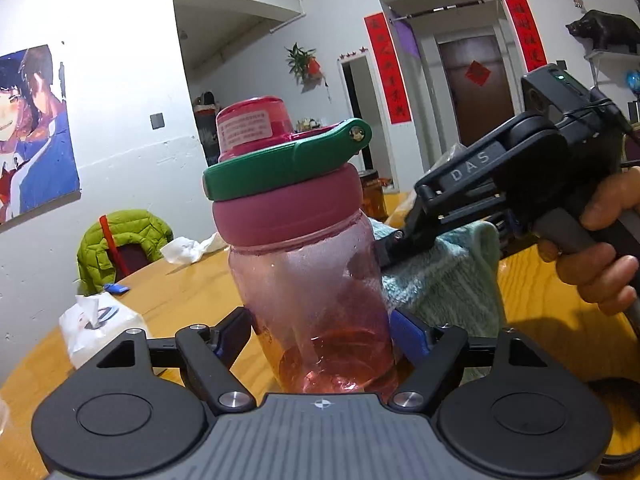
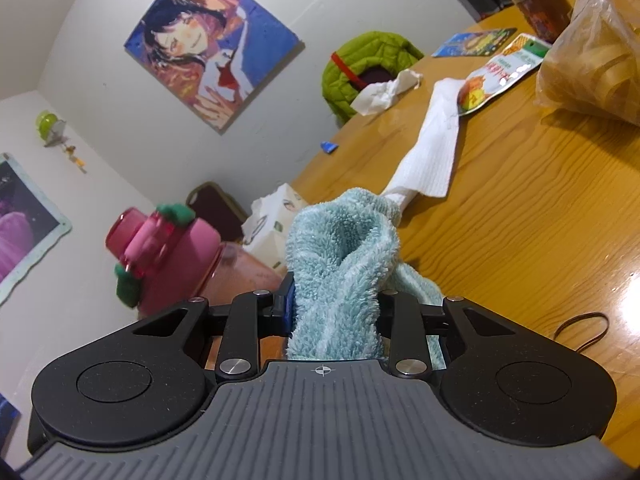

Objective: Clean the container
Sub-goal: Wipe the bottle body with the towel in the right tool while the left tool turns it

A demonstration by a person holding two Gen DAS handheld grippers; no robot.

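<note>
A clear pink water bottle with a pink lid and green carry loop stands upright above the wooden table. My left gripper is shut on the bottle's lower body. My right gripper is shut on a light-blue fluffy cloth. In the left wrist view the right gripper presses the cloth against the bottle's right side. In the right wrist view the bottle lies to the left, just beside the cloth.
On the table are a tissue pack, a crumpled tissue, a white cloth, snack packets, a jar, a bag of noodles and a rubber band. A green jacket hangs on a chair.
</note>
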